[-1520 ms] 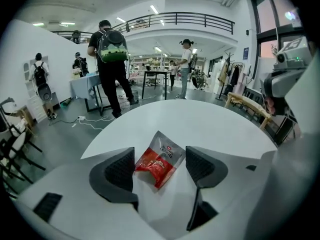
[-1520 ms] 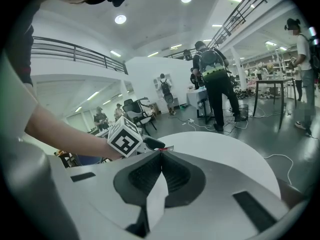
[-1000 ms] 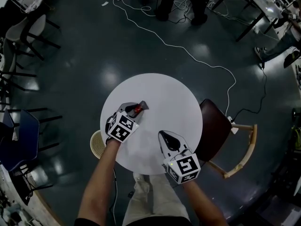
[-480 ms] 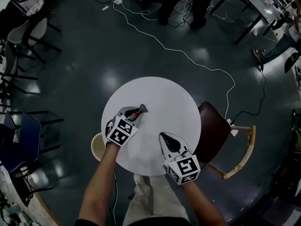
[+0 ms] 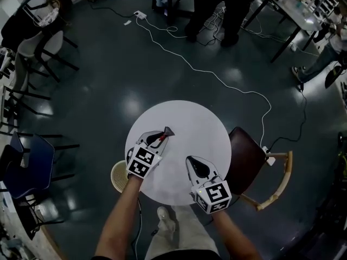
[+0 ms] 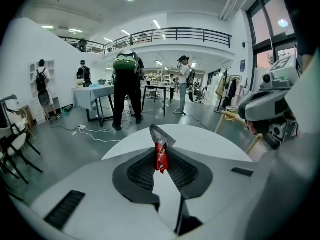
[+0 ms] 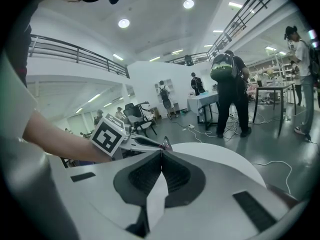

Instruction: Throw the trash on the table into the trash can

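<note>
my left claw [image 5: 158, 140] had just been closing, and its jaws stood nearly together, pinching a red snack wrapper [image 6: 160, 159] between the pads. the wrapper's grey end stuck out past the tips. i held it over the left side of the round white tabletop [image 5: 200, 129]. my right claw [image 7: 161, 154] was closed tight with nothing between its jaws, and it hung over the near right part of the tabletop. the woven trash can [image 5: 119, 176] stood on the floor just beside the tabletop's near left edge, partly hidden by my left arm in the head view. i judged the pickup done and the carry to the can in hand. the next move called for swinging the left claw left and near until the wrapper hung over the can's mouth, then parting the jaws. the wrapper looked light and might cling to a pad, so a wide opening would help.
</note>
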Demonstrator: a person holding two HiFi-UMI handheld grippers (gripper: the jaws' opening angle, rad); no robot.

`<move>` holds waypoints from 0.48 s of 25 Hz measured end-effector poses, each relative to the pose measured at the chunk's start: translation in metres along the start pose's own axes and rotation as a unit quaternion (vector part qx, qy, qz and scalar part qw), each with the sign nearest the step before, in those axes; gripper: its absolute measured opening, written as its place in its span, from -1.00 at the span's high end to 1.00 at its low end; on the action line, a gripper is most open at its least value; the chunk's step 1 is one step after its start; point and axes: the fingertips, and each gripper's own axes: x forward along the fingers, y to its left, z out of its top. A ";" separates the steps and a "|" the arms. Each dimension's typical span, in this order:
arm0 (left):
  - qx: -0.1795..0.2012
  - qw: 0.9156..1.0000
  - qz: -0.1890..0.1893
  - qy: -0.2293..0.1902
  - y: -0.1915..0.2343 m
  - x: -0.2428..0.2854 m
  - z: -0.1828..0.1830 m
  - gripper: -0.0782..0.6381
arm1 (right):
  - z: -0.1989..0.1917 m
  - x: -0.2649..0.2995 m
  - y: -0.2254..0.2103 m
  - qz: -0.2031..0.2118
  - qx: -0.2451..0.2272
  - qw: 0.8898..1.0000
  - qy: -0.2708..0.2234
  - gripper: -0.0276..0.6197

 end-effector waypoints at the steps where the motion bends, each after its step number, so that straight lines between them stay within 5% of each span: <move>1: -0.001 1.000 0.003 -0.005 -0.001 -0.006 0.003 0.58 | 0.005 -0.003 0.003 0.000 -0.002 1.000 -0.003 0.86; 12: -0.062 0.995 0.022 -0.075 -0.030 -0.089 0.054 0.58 | 0.039 -0.047 0.038 0.000 -0.023 1.000 -0.016 0.86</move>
